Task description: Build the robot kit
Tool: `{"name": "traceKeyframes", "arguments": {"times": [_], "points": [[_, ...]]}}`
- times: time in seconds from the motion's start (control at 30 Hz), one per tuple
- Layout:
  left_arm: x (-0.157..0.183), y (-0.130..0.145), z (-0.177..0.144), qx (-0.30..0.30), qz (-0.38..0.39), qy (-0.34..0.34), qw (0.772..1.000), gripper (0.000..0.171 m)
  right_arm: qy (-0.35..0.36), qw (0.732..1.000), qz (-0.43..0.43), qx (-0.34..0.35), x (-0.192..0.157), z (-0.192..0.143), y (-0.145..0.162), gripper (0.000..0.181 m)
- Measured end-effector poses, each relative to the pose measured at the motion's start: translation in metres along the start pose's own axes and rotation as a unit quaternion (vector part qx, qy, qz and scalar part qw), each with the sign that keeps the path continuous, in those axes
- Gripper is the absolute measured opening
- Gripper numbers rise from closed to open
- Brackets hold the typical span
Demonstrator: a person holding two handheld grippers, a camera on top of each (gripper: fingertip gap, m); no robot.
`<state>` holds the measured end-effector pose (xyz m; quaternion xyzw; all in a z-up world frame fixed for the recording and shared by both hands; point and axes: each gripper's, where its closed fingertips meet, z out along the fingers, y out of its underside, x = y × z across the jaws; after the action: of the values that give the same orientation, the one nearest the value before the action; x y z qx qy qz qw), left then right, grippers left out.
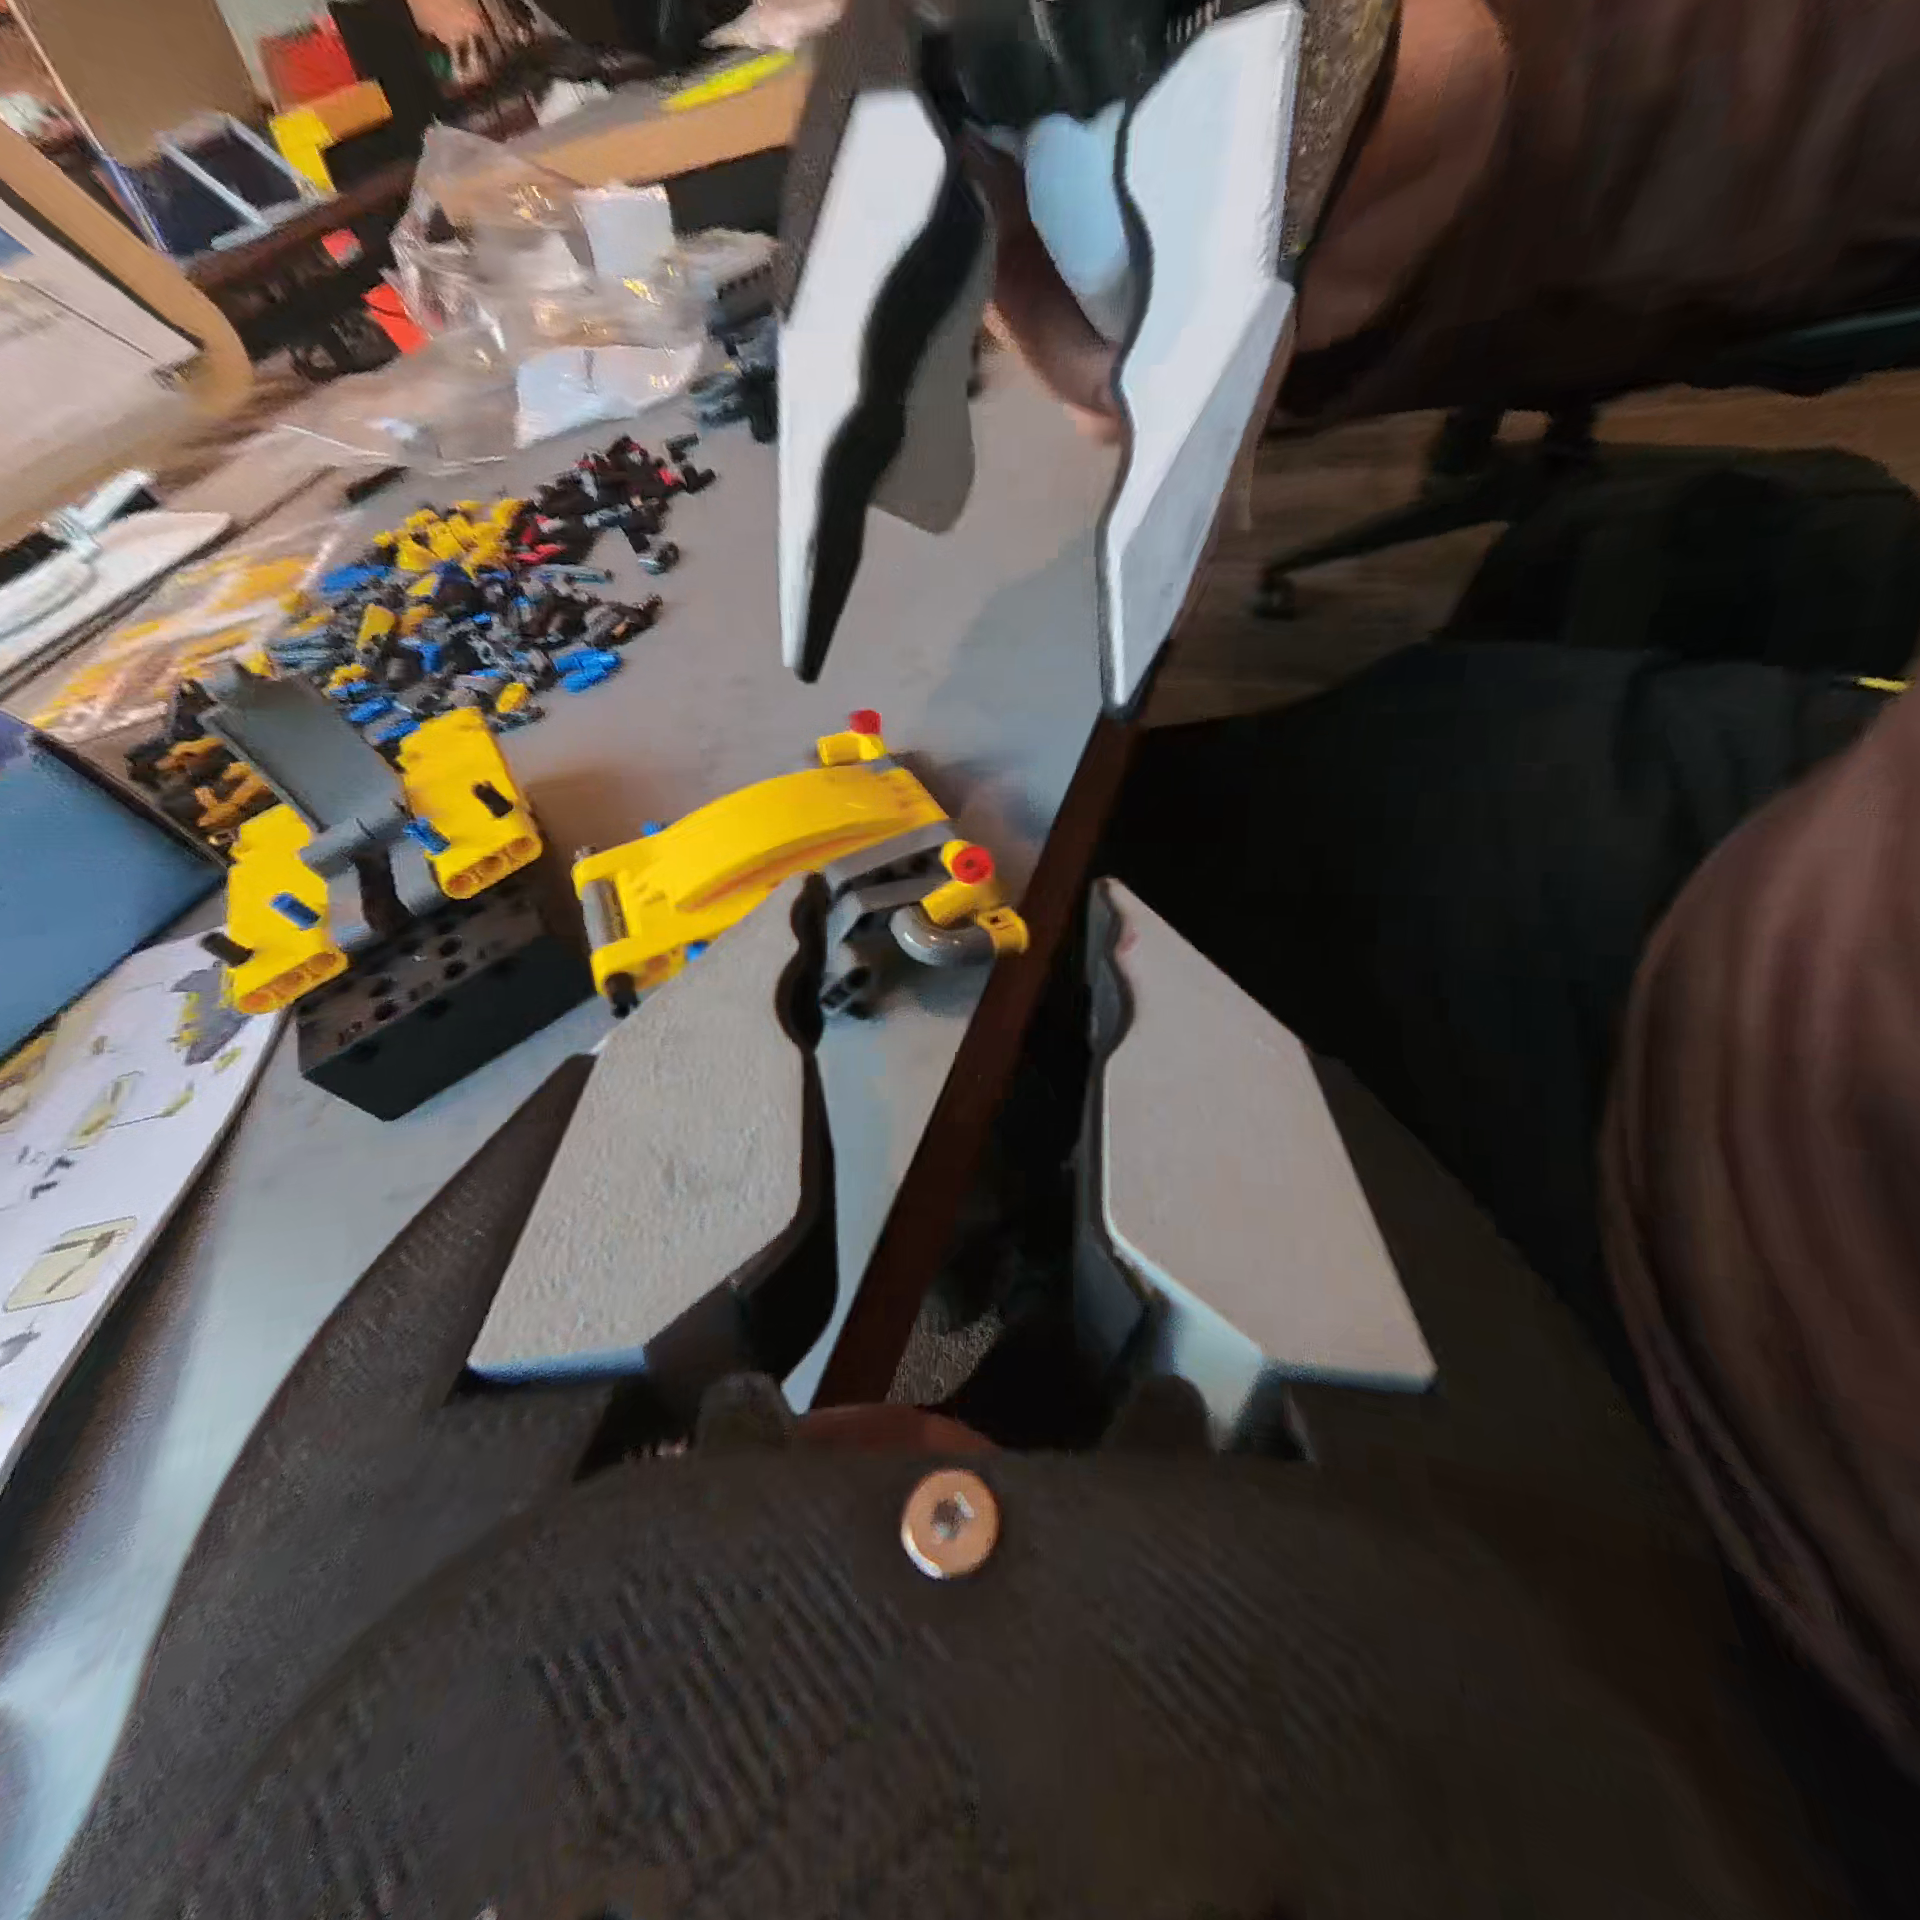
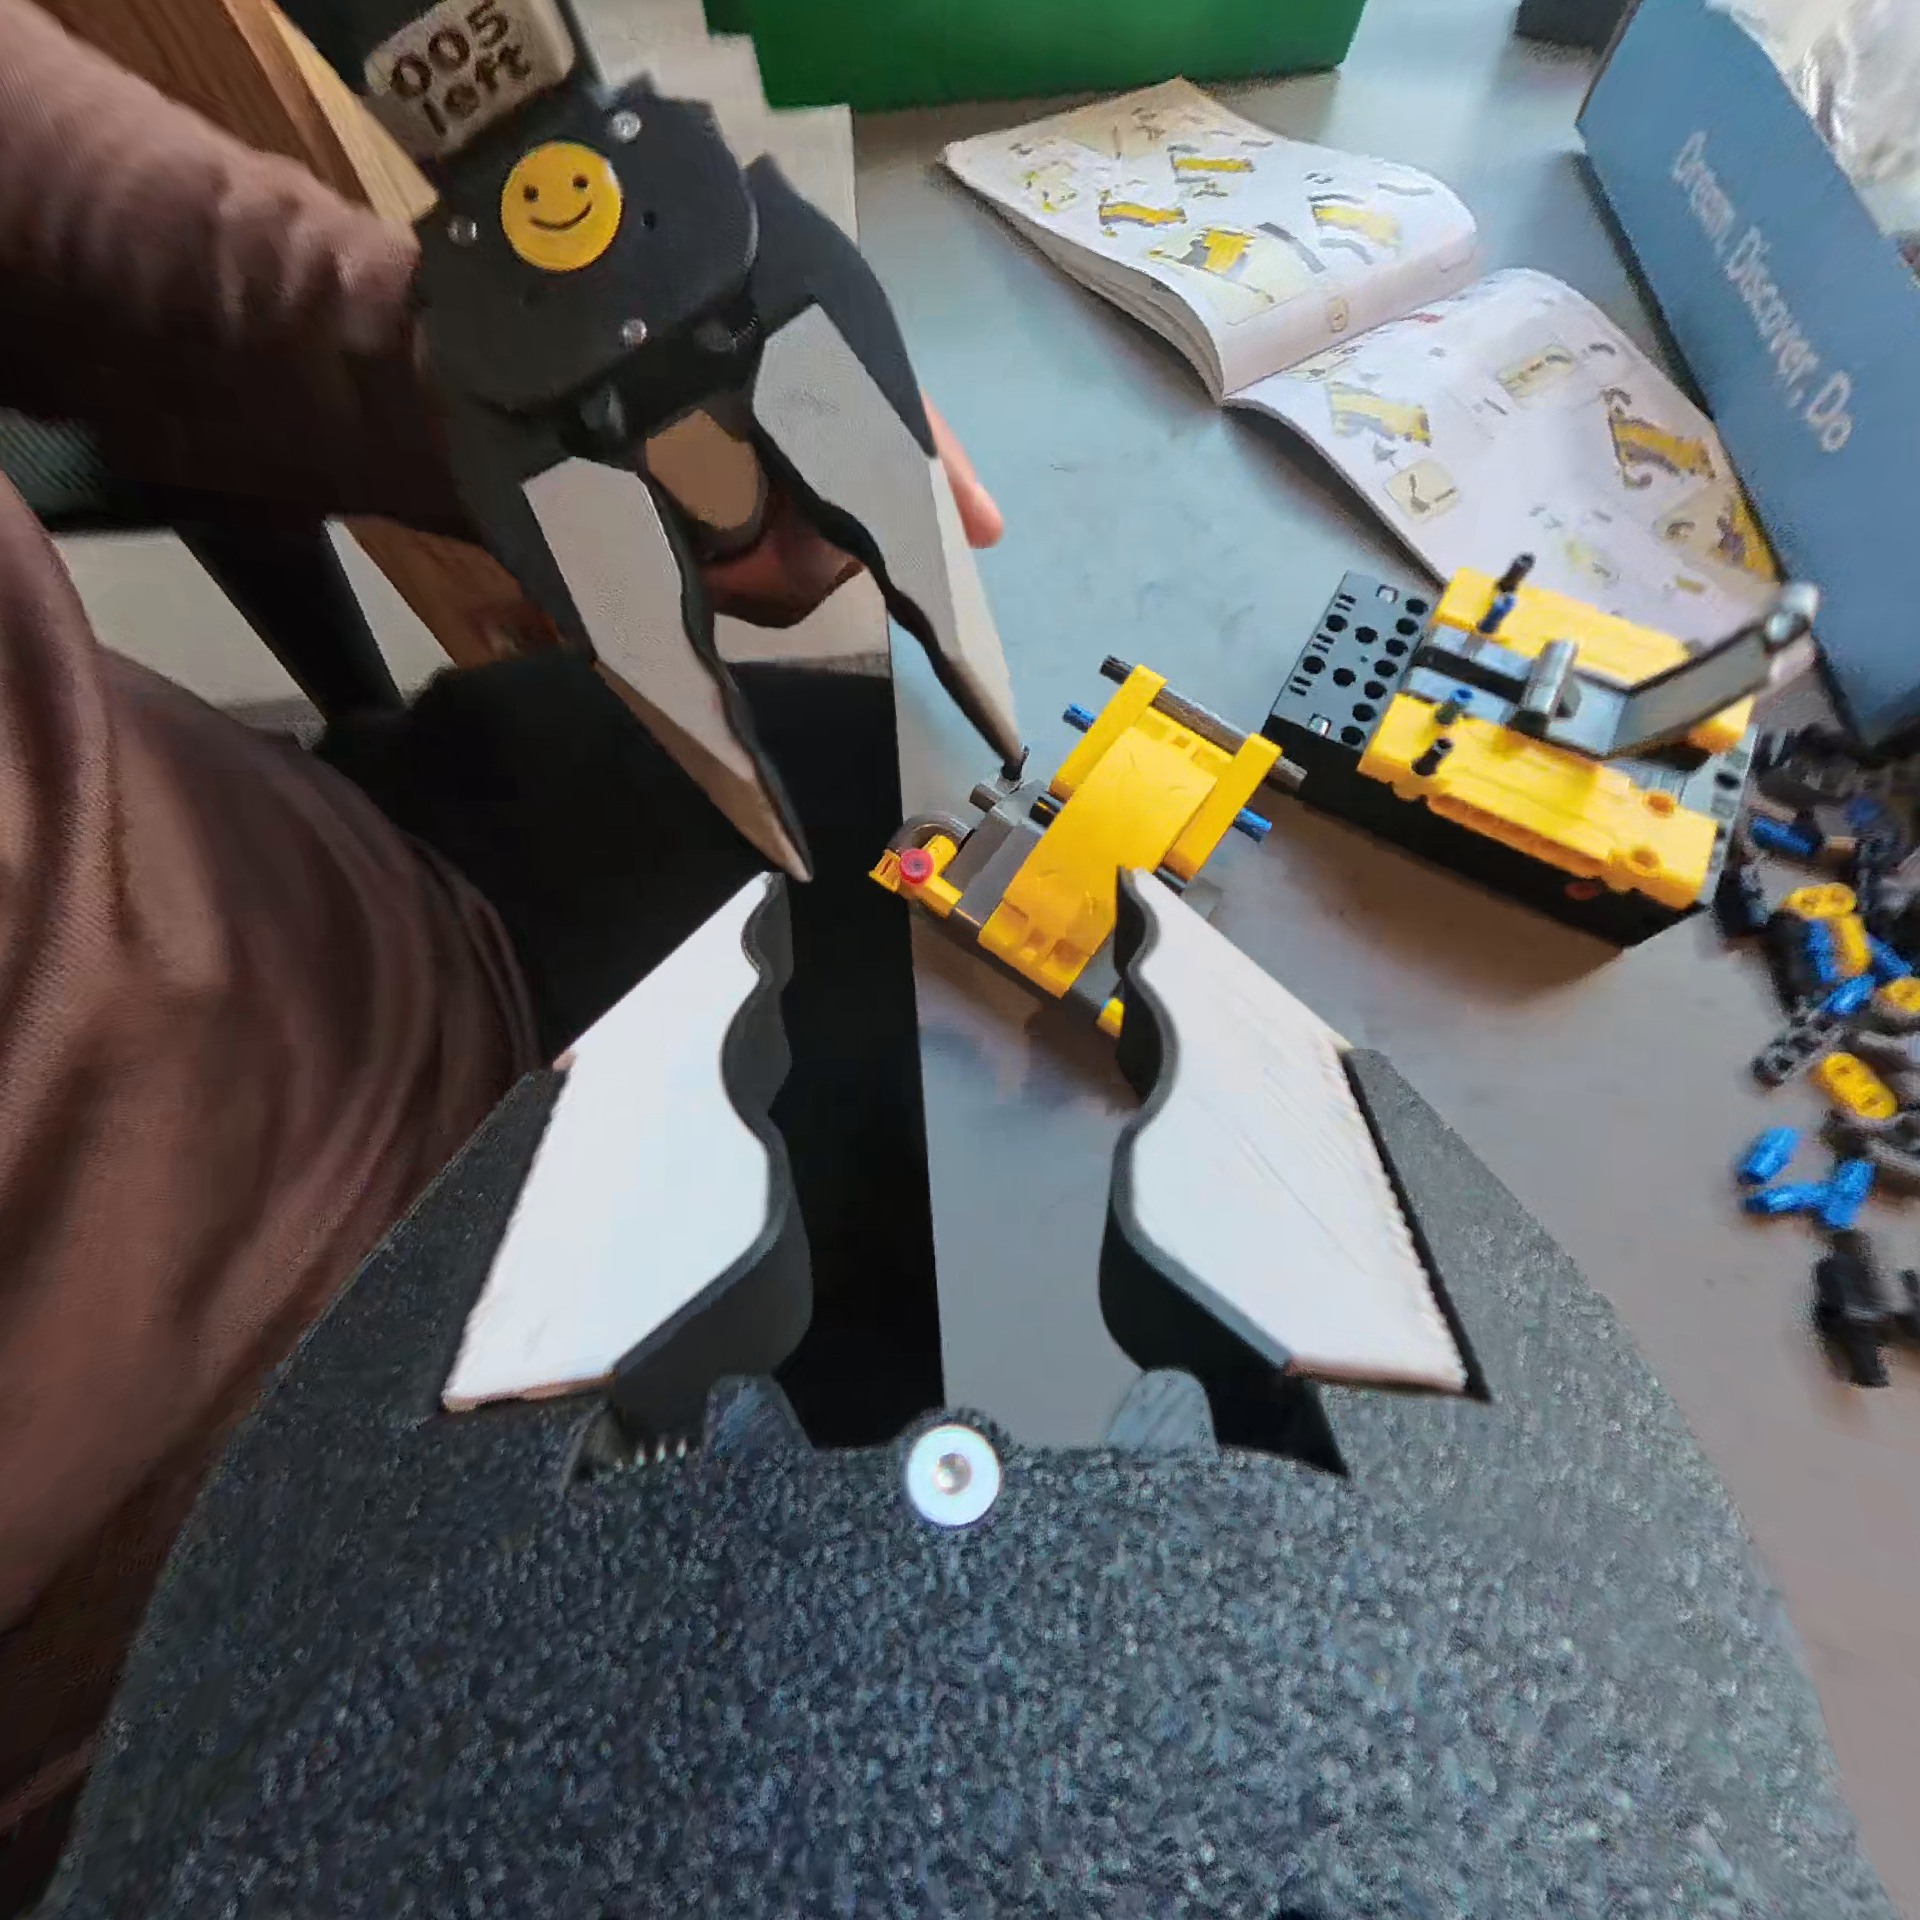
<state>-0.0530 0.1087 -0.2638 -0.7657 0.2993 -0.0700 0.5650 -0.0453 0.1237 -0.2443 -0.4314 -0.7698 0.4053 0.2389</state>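
Left hand-held gripper (image 1: 951,914) wide apart, empty, tips straddling the counter (image 1: 935,644) edge | yellow brick assembly (image 1: 790,862) just ahead, long axis crosswise | right hand-held gripper (image 2: 951,894) wide apart, empty, equally near | larger black-and-yellow build (image 2: 1507,748) beyond assembly.

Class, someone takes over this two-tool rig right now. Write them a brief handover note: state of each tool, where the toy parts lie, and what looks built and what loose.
Left tool: open, empty, straddling the table edge, close by the small yellow model.
Right tool: open, empty, near the same model from the opposite side.
Bigger yellow model on a black block: farther in on the table.
Built: those two part assemblies.
Loose: pile of small pieces; open booklet beyond.
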Motion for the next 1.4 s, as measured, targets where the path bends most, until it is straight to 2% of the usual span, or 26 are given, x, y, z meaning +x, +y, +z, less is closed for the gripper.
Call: {"name": "traceKeyframes", "arguments": {"times": [0.1,0.2,0.27,0.4,0.7,0.93,1.0,1.13,1.27,1.4], "points": [[-0.003,0.003,0.004,-0.020,0.028,-0.022,0.999,0.054,0.017,0.996,-0.083,-0.038,0.002,0.009,0.003,0.060],[-0.011,-0.013,0.000,0.017,0.038,-0.053,0.998,0.050,0.000,0.994,-0.095,-0.055,0.005,0.019,0.006,0.065],[-0.017,-0.013,0.000,0.019,0.036,-0.071,0.997,0.050,-0.004,0.993,-0.098,-0.069,0.007,0.024,0.011,0.065],[-0.019,0.010,0.012,-0.047,0.012,-0.051,0.998,0.053,0.007,0.990,-0.118,-0.081,0.007,0.028,0.015,0.067],[-0.018,0.013,0.014,-0.061,-0.029,-0.027,0.997,0.046,0.022,0.983,-0.147,-0.104,0.003,0.034,0.024,0.078],[-0.020,0.010,0.012,-0.049,-0.013,-0.044,0.998,0.048,0.022,0.986,-0.137,-0.087,0.003,0.032,0.020,0.079],[-0.019,0.011,0.011,-0.048,-0.005,-0.045,0.998,0.048,0.023,0.988,-0.133,-0.078,0.004,0.027,0.017,0.074],[-0.019,0.012,0.010,-0.050,-0.005,-0.048,0.998,0.051,0.019,0.994,-0.096,-0.048,0.012,0.008,0.011,0.074],[-0.022,0.013,0.008,-0.055,-0.009,-0.050,0.997,0.053,0.016,0.997,-0.051,-0.048,0.023,-0.003,0.021,0.078],[-0.034,0.016,0.002,-0.063,-0.017,-0.066,0.996,0.055,-0.003,0.998,-0.021,-0.056,0.020,0.003,0.033,0.078]]}}
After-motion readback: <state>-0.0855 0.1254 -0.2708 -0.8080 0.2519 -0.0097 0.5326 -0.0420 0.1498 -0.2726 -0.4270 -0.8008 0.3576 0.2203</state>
